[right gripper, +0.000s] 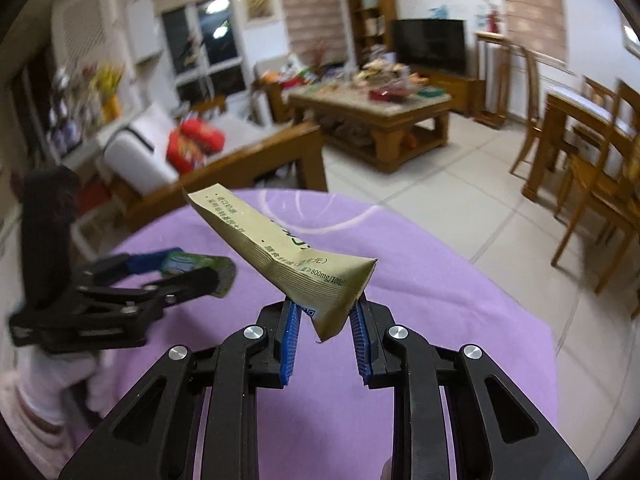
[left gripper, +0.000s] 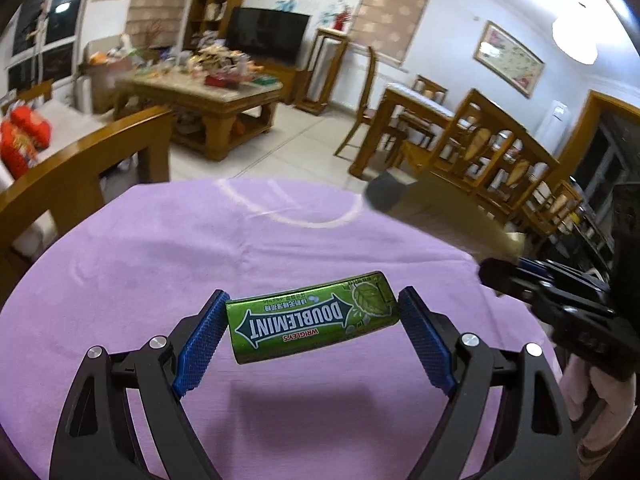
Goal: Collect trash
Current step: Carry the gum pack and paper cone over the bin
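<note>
Your left tool [left gripper: 312, 316] grips a green gum pack [left gripper: 310, 318] end to end between its blue pads [left gripper: 202, 344], and the pack hangs clear above the bench [left gripper: 160, 248] under its purple cloth, throwing a shadow below. Your right tool [right gripper: 325, 312] is clenched on the lower end of a tan sachet [right gripper: 280, 248], which slants up and away to the left, also off the cloth. Seen from the right wrist, the left tool sits off to the left with the gum pack in its grasp; seen from the left wrist, the right tool shows at the right edge, blurred, with the sachet sticking out. Beyond the bench stand a wooden chair [right gripper: 224, 176], a cluttered coffee table [right gripper: 372, 120] and a TV [right gripper: 430, 42].
</note>
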`<control>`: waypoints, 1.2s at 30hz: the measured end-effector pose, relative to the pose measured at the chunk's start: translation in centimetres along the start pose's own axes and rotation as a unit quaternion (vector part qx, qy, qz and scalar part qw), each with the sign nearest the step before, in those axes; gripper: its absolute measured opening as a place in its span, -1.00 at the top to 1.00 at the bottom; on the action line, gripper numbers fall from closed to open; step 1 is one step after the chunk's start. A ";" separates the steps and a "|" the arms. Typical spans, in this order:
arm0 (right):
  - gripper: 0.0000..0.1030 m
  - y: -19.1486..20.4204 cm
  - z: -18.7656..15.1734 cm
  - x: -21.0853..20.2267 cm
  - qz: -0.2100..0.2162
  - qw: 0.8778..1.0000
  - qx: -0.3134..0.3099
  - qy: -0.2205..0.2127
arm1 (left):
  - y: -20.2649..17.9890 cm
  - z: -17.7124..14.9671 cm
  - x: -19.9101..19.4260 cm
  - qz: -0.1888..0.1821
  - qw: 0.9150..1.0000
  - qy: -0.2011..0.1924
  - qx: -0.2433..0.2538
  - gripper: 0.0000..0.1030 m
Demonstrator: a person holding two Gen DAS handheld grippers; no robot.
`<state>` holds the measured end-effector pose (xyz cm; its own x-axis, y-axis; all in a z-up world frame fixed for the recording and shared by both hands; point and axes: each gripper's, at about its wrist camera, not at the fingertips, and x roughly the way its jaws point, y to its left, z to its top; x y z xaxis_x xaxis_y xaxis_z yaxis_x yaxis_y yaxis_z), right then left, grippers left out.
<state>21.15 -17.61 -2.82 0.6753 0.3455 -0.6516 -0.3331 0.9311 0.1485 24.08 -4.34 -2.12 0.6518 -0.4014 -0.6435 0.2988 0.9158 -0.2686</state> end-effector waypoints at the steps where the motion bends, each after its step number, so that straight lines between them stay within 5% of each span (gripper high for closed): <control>1: 0.53 -0.2 -0.5 -1.1 0.000 1.000 0.009 -0.009 | -0.6 -0.2 0.0 -0.007 1.000 0.000 0.009 -0.63; 8: 0.53 -2.3 -5.9 -10.7 0.019 0.992 0.100 -0.078 | -5.3 -1.5 0.1 -0.054 0.996 0.004 0.069 -0.63; 15: 0.53 -6.6 -11.7 -21.3 -0.013 0.981 0.152 -0.123 | -12.8 -4.0 -2.4 -0.114 0.984 -0.004 0.138 -0.63; 26: 0.53 -15.2 -22.9 -33.9 -0.097 0.949 0.246 -0.172 | -26.0 -8.6 -5.9 -0.216 0.948 -0.011 0.233 -0.63; 36: 0.53 -21.0 -31.4 -40.3 -0.146 0.918 0.309 -0.203 | -33.9 -12.5 -5.2 -0.267 0.923 0.011 0.276 -0.63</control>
<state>-19.72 -54.72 -3.06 0.9079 -0.0310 -0.4181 0.2527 0.8361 0.4869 1.84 -33.05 1.39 0.2975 -0.7868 -0.5408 0.8867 0.4376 -0.1489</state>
